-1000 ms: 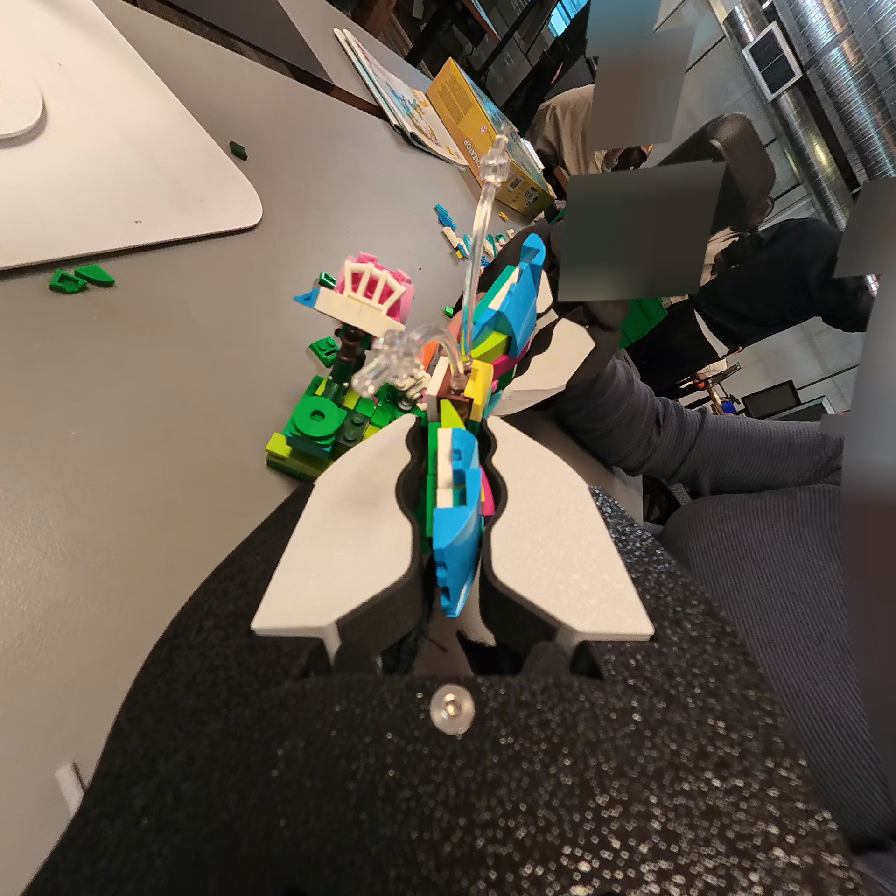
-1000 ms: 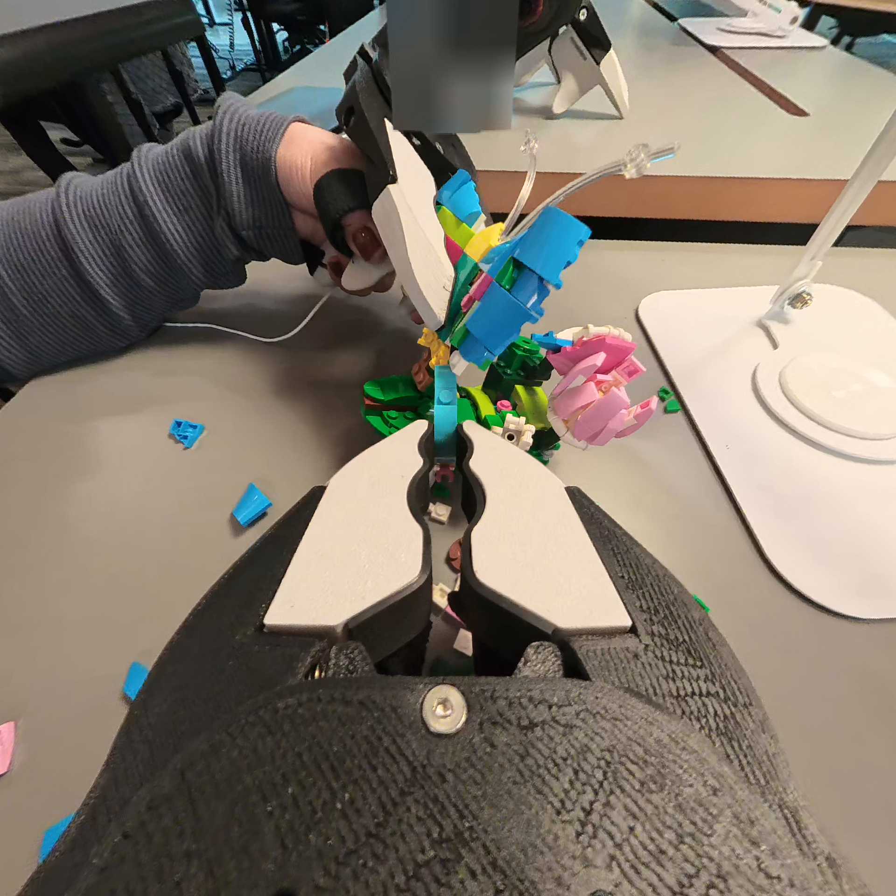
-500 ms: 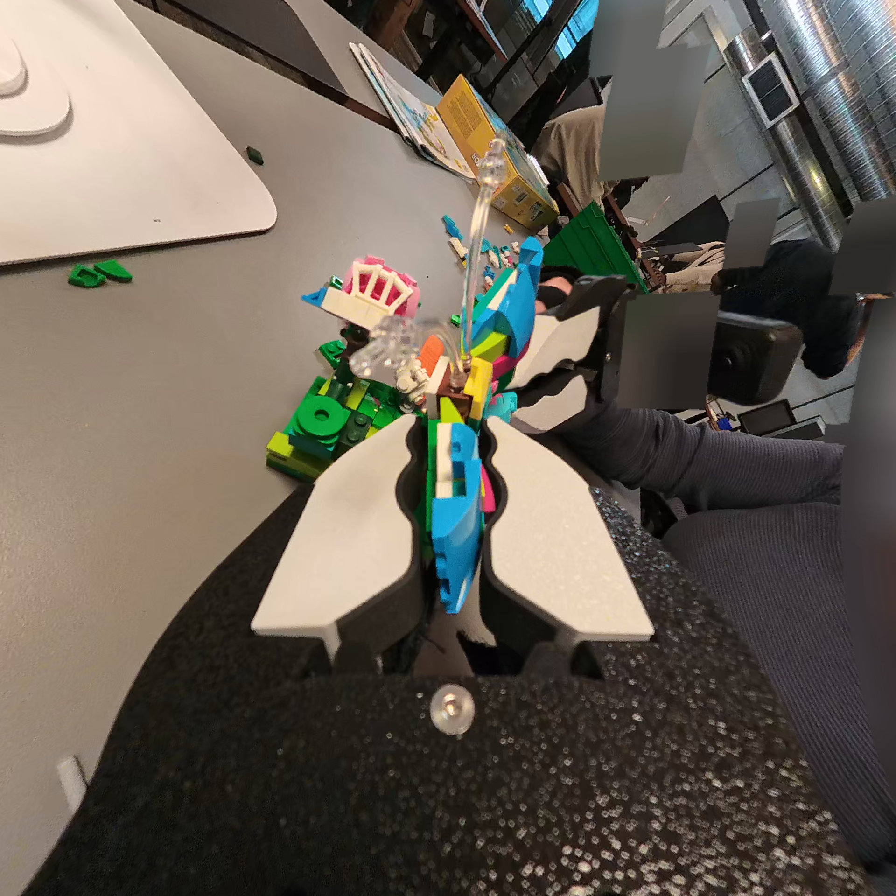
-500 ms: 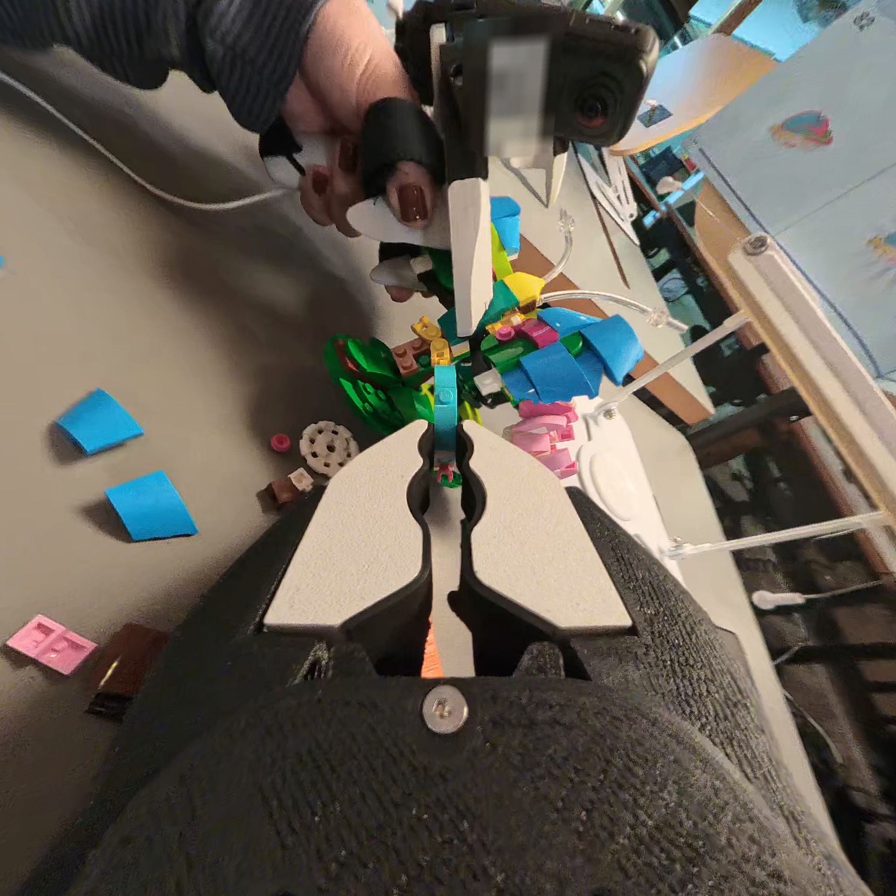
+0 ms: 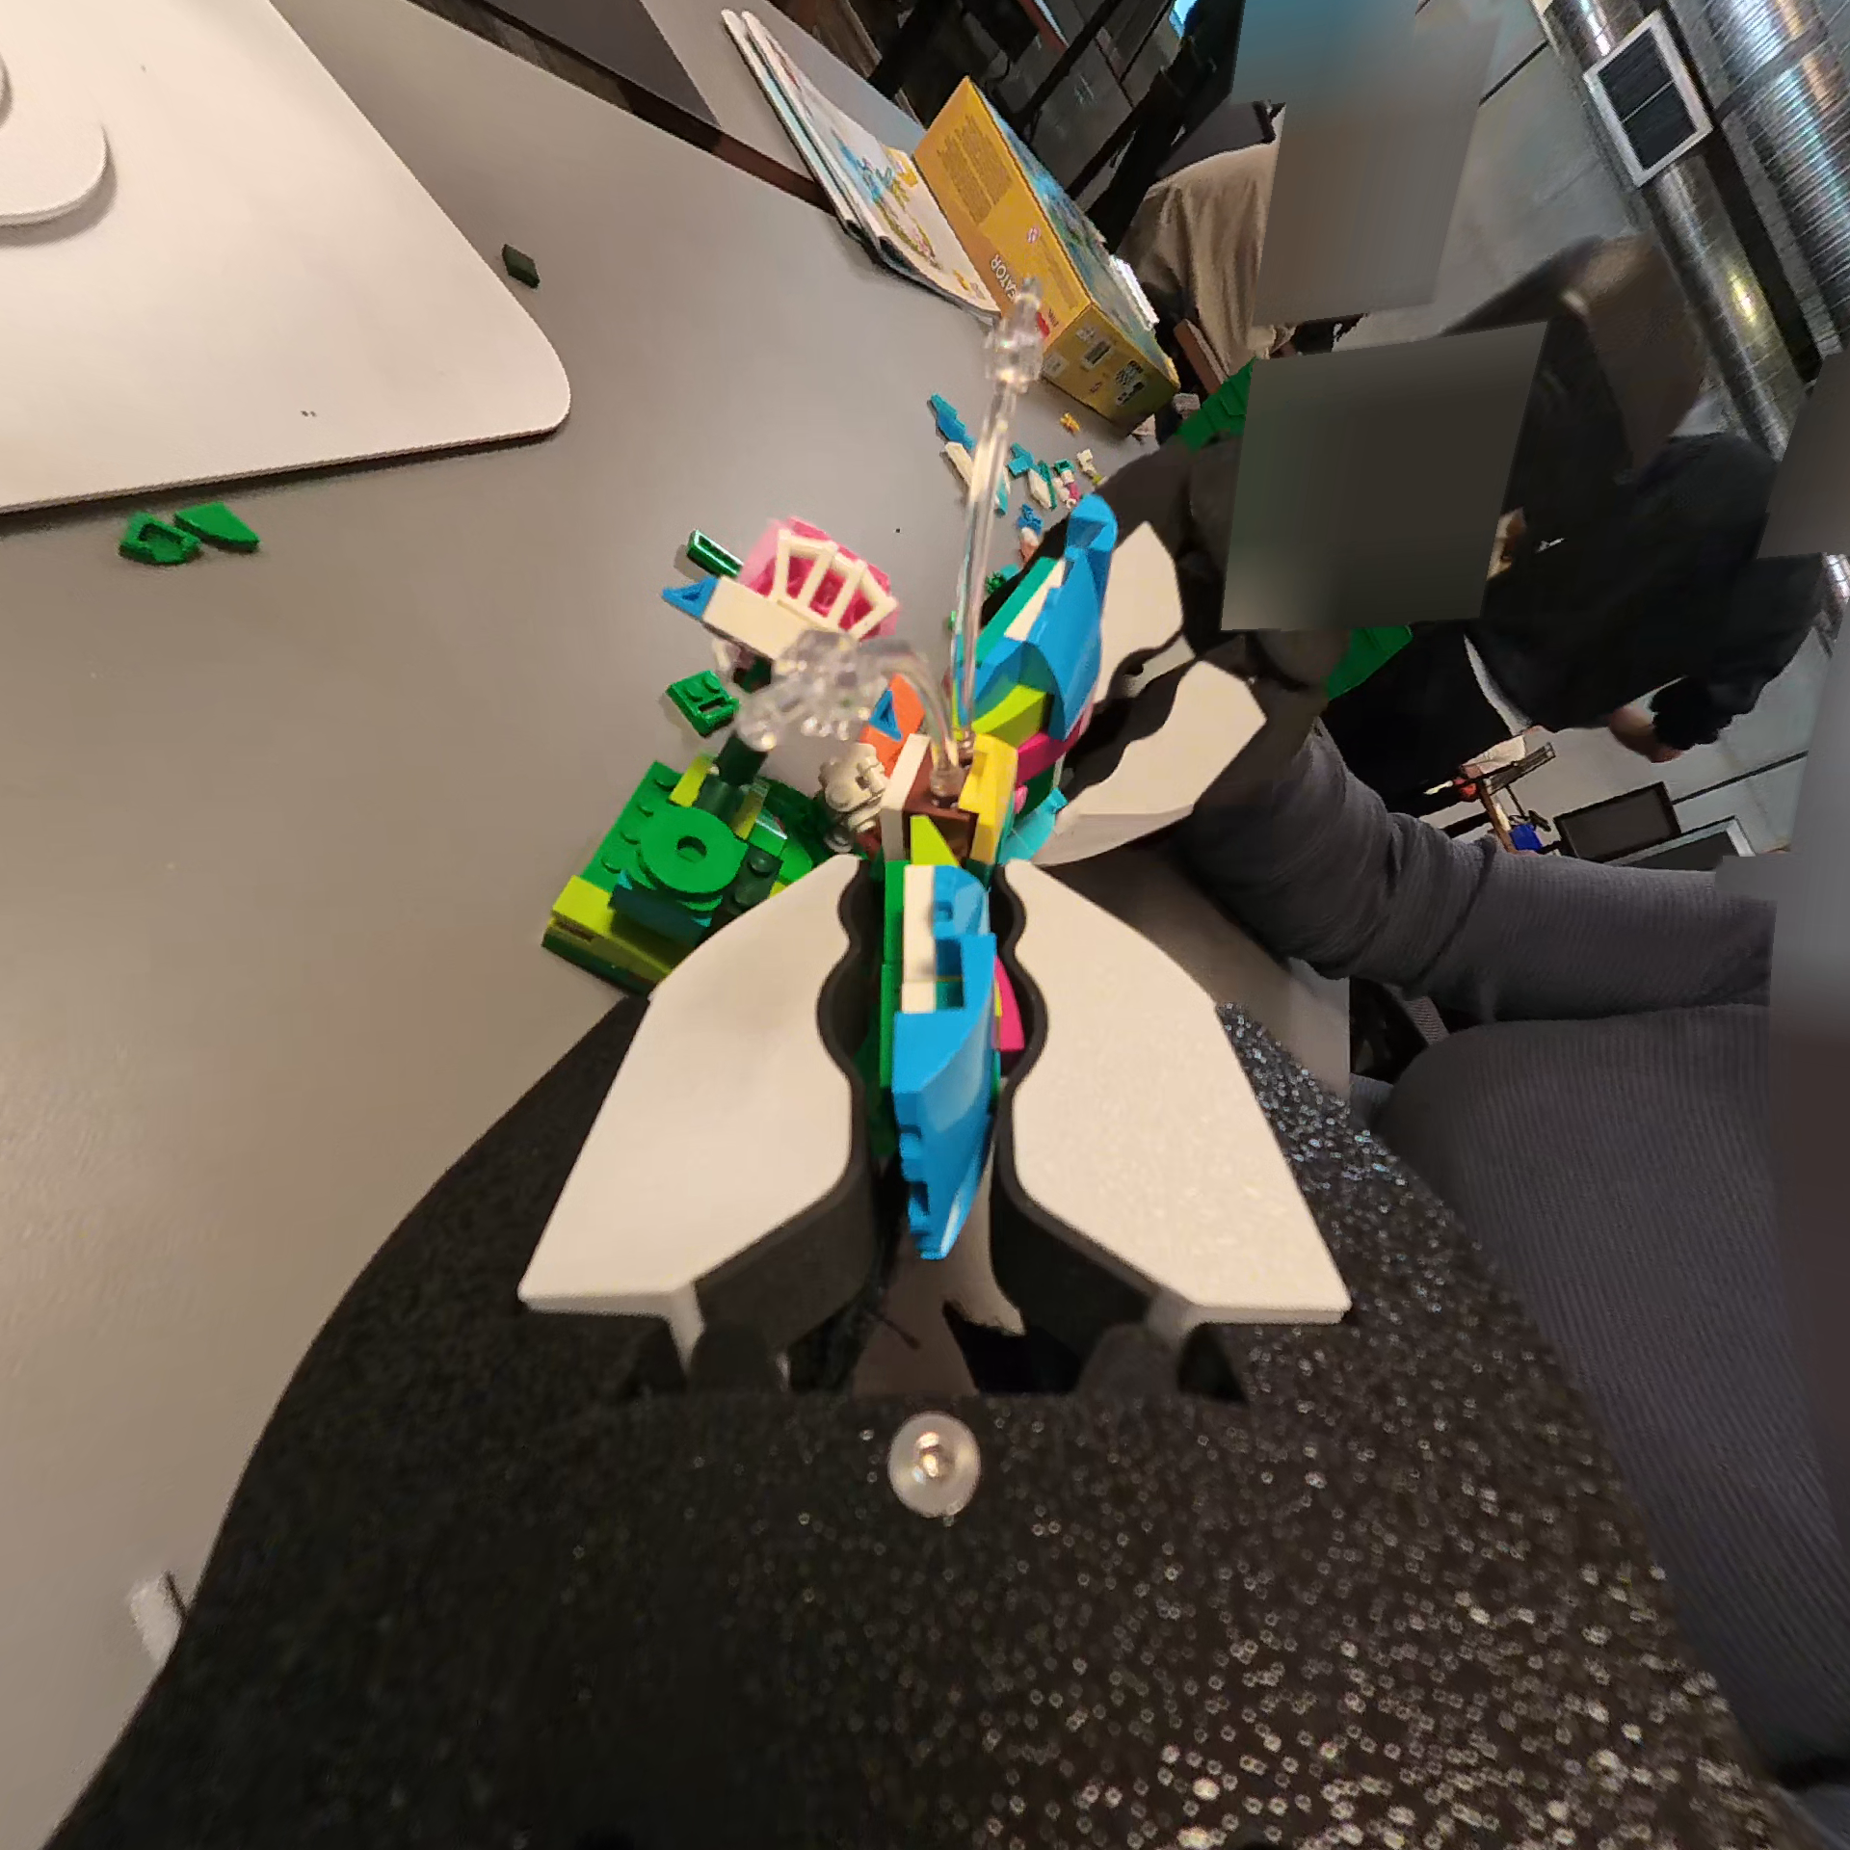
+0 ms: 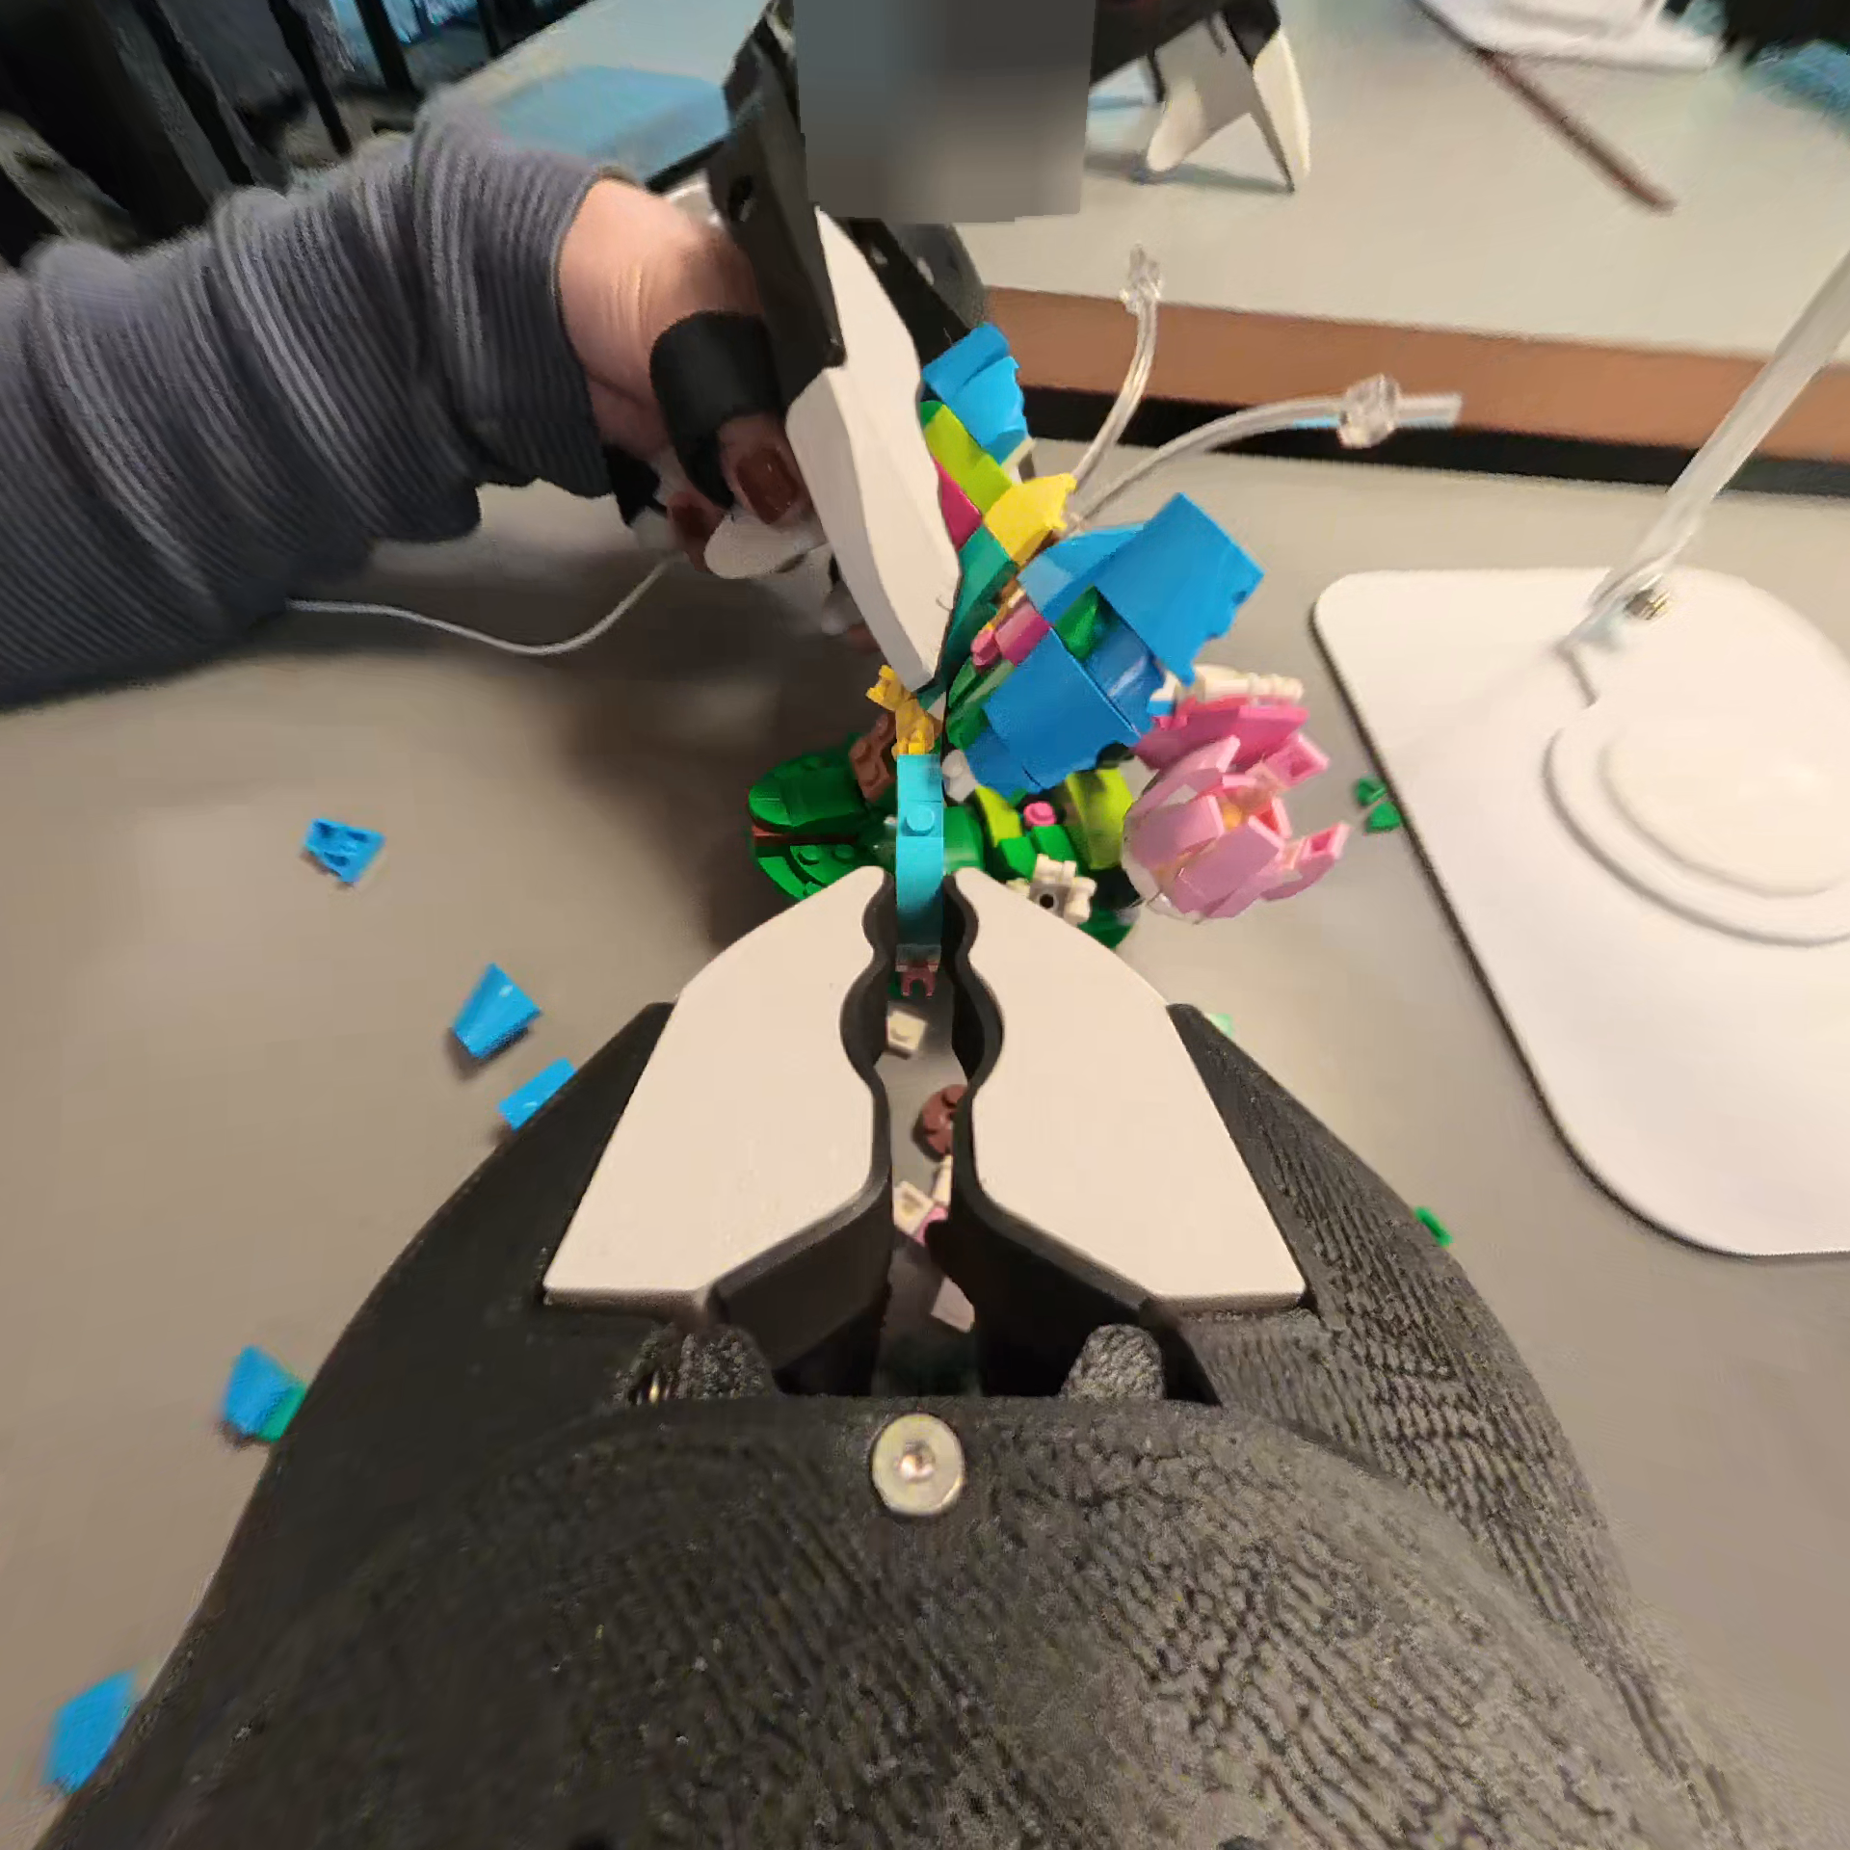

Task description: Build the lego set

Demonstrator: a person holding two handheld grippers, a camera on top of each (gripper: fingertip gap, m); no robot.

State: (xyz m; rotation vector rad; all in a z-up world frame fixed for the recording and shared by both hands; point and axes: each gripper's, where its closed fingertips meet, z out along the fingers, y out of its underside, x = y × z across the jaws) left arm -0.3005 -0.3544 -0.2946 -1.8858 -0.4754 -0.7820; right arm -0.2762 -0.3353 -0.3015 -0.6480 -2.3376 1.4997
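Fingers (image 6: 1061,1061) matte white, scalloped black pads, pinching studded teal strip (image 6: 919,851).

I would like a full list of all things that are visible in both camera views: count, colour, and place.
lego model: one, mostly blue, clamped in the left gripper above the table
teal piece: one, in the right gripper
pink flower: one, beside the green base
loose blue pieces: several, table left
white stand base: one, table right
yellow box: one, far table edge
booklet: one, next to the box
left gripper: shut
right gripper: shut
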